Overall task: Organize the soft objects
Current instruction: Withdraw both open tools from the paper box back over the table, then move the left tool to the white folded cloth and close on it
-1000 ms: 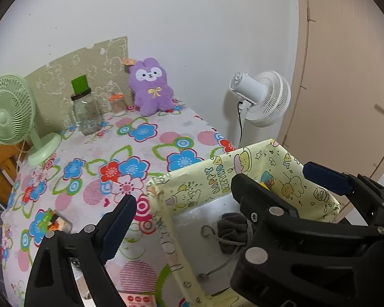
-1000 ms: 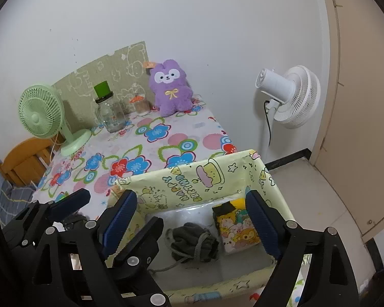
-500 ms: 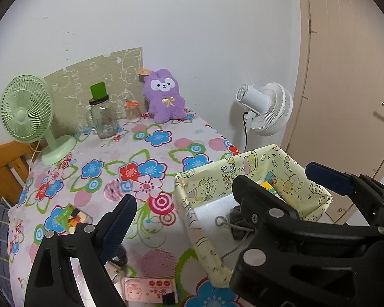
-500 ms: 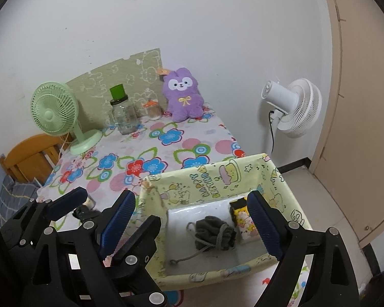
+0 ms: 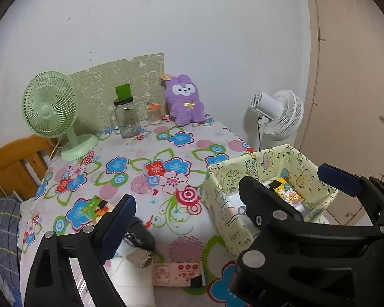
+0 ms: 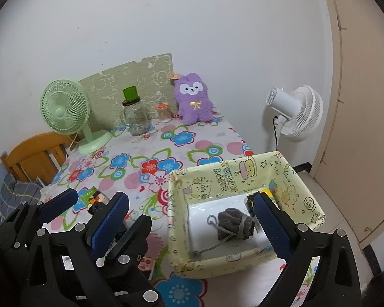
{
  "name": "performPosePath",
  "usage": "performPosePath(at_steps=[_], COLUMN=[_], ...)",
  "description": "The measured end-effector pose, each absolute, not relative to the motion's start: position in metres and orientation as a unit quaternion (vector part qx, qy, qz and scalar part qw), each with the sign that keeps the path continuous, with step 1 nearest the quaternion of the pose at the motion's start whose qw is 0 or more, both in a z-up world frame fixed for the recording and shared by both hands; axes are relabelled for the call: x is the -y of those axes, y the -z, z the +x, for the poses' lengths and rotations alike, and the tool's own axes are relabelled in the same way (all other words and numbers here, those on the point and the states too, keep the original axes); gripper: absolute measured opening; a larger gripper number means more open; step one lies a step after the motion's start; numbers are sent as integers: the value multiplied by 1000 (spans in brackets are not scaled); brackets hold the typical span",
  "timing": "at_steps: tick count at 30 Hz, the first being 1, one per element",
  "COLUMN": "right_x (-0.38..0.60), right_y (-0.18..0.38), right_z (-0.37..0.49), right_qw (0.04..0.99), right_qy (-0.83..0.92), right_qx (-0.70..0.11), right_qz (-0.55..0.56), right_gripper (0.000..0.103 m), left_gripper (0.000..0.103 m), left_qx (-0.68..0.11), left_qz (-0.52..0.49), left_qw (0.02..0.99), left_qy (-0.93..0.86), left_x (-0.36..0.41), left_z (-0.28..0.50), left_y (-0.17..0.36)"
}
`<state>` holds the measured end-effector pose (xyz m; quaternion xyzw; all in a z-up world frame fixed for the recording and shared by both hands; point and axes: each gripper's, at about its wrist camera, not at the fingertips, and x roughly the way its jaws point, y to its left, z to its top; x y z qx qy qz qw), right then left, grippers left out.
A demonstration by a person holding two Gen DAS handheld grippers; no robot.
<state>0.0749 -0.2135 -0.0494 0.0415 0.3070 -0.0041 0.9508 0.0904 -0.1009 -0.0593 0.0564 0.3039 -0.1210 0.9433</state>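
A yellow cartoon-print box (image 6: 240, 171) stands at the table's near right corner. A grey drawstring pouch (image 6: 234, 223) lies on its white floor, beside a colourful pack (image 5: 286, 192). My right gripper (image 6: 189, 209) hovers above and in front of the box. Its jaws are opening and nothing is between them. My left gripper (image 5: 187, 199) is open and empty over the flowered cloth to the left. Only its left finger (image 5: 117, 220) shows clearly. A purple plush rabbit (image 5: 185, 99) sits against the far wall. A beige cloth roll (image 5: 143, 258) and a dark roll (image 5: 138, 232) lie under the left finger.
At the back stand a green desk fan (image 5: 51, 105), a glass jar with a green lid (image 5: 125, 117) and a small orange-lidded jar (image 5: 153, 113). A green card (image 5: 94, 206) and a pink card (image 5: 176, 276) lie near the front. A white floor fan (image 6: 297, 112), a wooden chair (image 6: 35, 153) and a door flank the table.
Both grippers have drawn back and slightly up from the box, so more of the table shows. The right jaws stand a little wider. The pouch stays in the box.
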Motion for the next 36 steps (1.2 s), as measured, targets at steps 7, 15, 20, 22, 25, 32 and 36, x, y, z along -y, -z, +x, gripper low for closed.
performPosePath(at_steps=[7, 15, 20, 22, 25, 32, 36], right_x=[194, 170, 156, 151, 144, 126, 116], right_y=[48, 54, 62, 66, 71, 85, 97], right_z=[69, 67, 62, 62, 62, 60, 64], right_qw=[953, 952, 951, 949, 947, 946, 941], right_qy=[-5, -21, -24, -35, -43, -56, -64], right_qx=[-300, -304, -309, -313, -318, -318, -332], right_qz=[30, 21, 22, 20, 21, 18, 11], right_gripper=[102, 102, 102, 102, 102, 102, 102], left_gripper=[98, 99, 100, 100, 100, 100, 100], left_qx=[-300, -302, -305, -309, -314, -314, -328], left_qz=[47, 40, 38, 37, 33, 27, 21], left_qw=[945, 946, 945, 944, 943, 944, 940], left_qy=[119, 108, 110, 110, 109, 98, 92], left_x=[84, 61, 47, 43, 34, 16, 6], left_z=[85, 80, 76, 75, 73, 70, 72], left_y=[60, 67, 76, 79, 85, 96, 108])
